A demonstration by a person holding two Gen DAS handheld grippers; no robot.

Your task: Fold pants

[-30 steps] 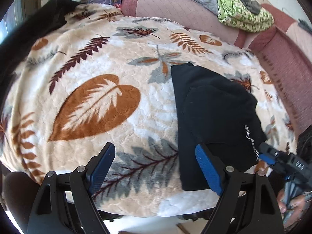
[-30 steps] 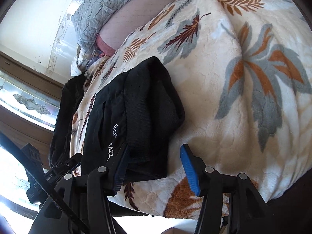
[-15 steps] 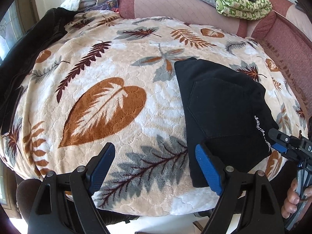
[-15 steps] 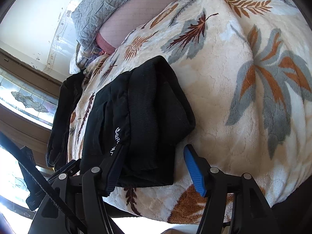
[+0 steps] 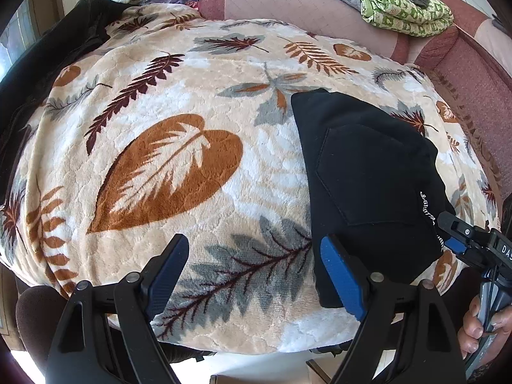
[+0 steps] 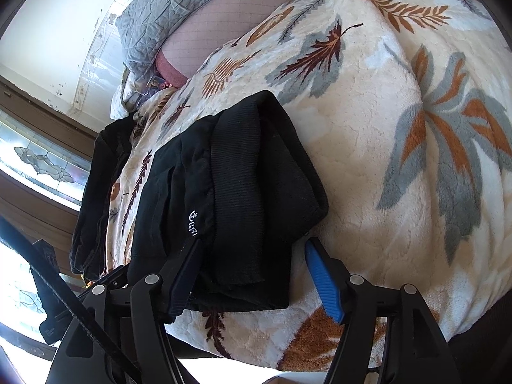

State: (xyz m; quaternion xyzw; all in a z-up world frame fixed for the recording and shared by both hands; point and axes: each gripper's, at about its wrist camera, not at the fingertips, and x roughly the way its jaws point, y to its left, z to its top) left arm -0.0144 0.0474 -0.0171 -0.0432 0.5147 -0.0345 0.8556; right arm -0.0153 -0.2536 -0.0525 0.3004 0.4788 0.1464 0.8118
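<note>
1. The left tongs (image 5: 256, 275) stood wide open and empty, with the near left edge of the pants (image 5: 368, 185) just at their right finger.
2. The right tongs (image 6: 252, 275) were also spread open, gripping nothing; the ribbed waistband end of the pants (image 6: 243, 192) lay between their fingers, low in the right wrist view.
3. The black pants lay as a compact folded bundle on the leaf-print blanket (image 5: 192, 166), so folding looked almost finished.
4. Next would likely be a last fold or tidy: close on the near edge, then lift it away.
5. Beyond lay a green cloth (image 5: 403, 9).
</note>
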